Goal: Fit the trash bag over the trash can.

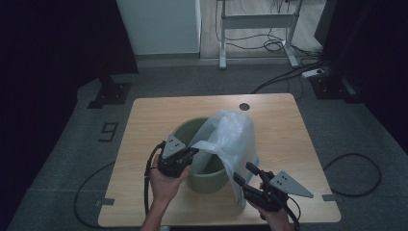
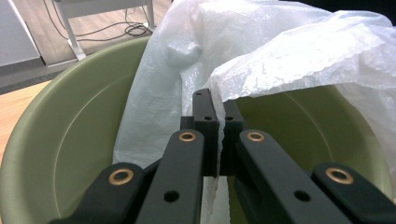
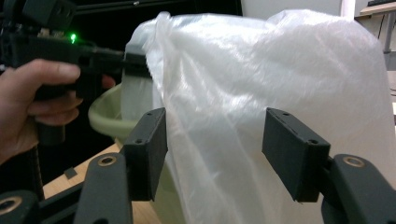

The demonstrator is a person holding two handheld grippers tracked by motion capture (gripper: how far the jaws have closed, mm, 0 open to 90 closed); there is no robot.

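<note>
A pale green bucket (image 1: 207,179) stands in the middle of the wooden table (image 1: 149,120). A thin white plastic bag (image 1: 232,137) rises out of it and drapes over its right side. My left gripper (image 1: 192,153) hovers at the bucket's near left rim, shut on the bag's edge (image 2: 219,100), the film pinched between its pads. My right gripper (image 1: 244,175) sits at the bucket's near right with its jaws apart. The bag's side (image 3: 219,121) hangs in front of its open fingers (image 3: 289,154), not pinched by them. The green bucket rim (image 3: 105,119) shows behind the bag there.
The table's front edge lies just below both hands. A round cable hole (image 1: 244,106) sits near the far edge. Beyond the table are a white desk frame (image 1: 257,29), floor cables (image 1: 288,72) and a dark stand (image 1: 109,91).
</note>
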